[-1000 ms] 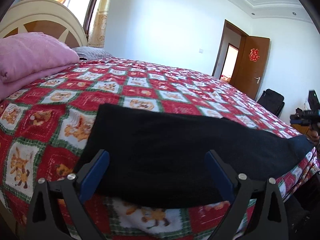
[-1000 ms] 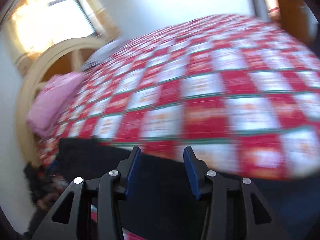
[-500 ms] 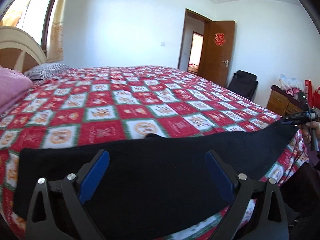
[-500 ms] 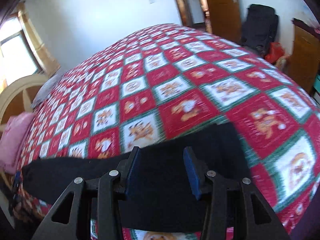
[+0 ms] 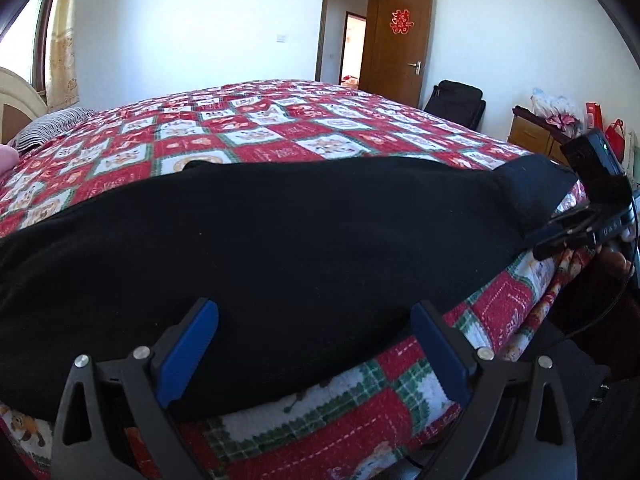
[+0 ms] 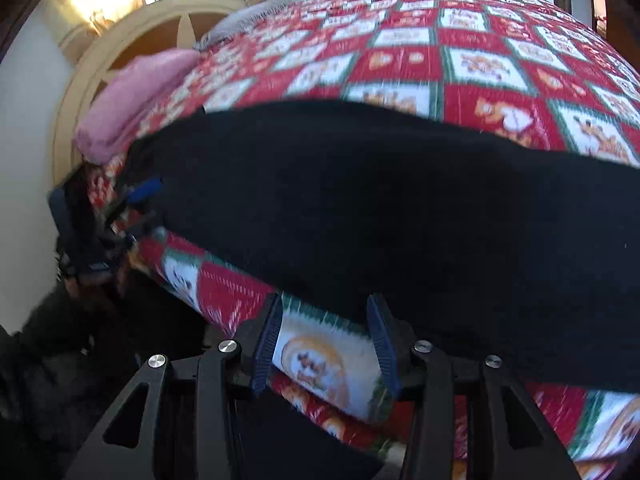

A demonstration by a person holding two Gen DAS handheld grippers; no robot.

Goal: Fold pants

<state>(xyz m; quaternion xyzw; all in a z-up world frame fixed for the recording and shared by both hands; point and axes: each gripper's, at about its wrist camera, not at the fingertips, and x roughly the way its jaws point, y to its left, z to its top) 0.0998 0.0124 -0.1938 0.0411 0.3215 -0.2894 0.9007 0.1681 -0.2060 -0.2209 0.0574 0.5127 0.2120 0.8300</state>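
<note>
Black pants (image 5: 280,236) lie flat in a long band along the near edge of the bed; they also show in the right wrist view (image 6: 380,200). My left gripper (image 5: 314,344) is wide open and empty, its blue pads just above the pants' near edge. My right gripper (image 6: 326,340) is partly open and empty, at the bed's edge below the pants' hem. Each gripper shows in the other's view: the right one at the pants' right end (image 5: 588,220), the left one at their left end (image 6: 132,208).
The bed has a red, white and green patterned quilt (image 5: 280,132). A pink pillow (image 6: 136,96) and a cream headboard (image 6: 120,44) are at the head end. A brown door (image 5: 400,44), a black bag (image 5: 456,100) and a wooden cabinet (image 5: 532,136) stand beyond the bed.
Both grippers have swung about and come closer to the pants. The right view has turned from the foot of the bed back toward the headboard. The pants stay flat.
</note>
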